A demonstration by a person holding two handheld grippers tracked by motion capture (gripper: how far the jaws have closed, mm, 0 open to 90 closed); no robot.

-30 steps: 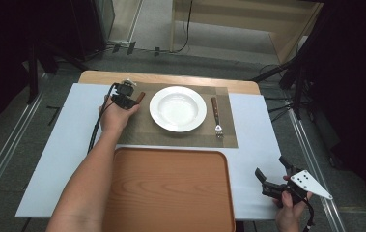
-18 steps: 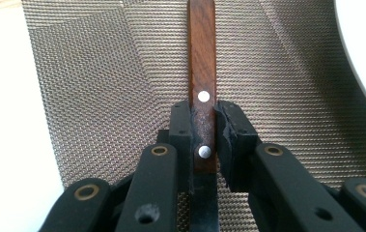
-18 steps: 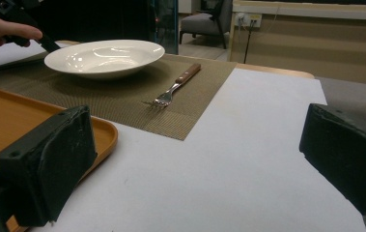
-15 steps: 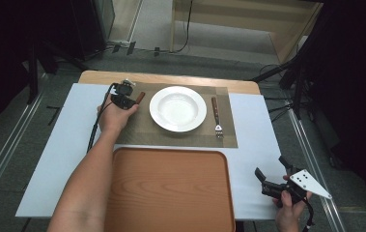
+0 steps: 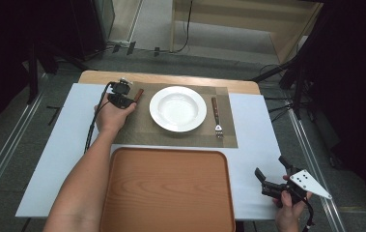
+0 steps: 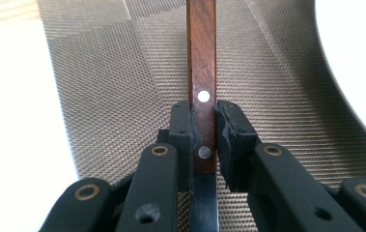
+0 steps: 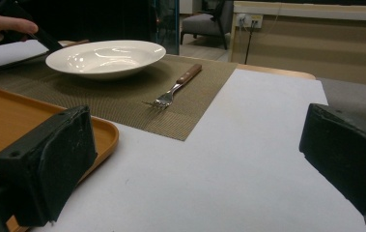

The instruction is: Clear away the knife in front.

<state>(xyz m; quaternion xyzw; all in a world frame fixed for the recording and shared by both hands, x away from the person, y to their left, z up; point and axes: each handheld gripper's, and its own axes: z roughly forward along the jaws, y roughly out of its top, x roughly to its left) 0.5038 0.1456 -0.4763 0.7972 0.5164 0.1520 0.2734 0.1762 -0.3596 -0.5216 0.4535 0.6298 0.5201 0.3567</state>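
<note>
While the left gripper point(image 6: 204, 133) is clamping the knife point(image 6: 202, 72) by its wooden handle on the mat point(image 5: 137, 126), left of the plate point(image 5: 178, 108), little is changing from a second ago (hand barely shifting), so the knife is likely just being placed. Right gripper point(image 5: 273, 175) is idling with jaws apart beside the tray point(image 5: 166, 193).

one knife point(image 6: 202, 72), one fork point(image 5: 216, 117), one plate point(image 5: 178, 108)

Black tongs point(image 6: 204, 140) with brass-ringed screws, bare forearms, grey three-cornered plate point(image 5: 310, 182), black cables
</note>
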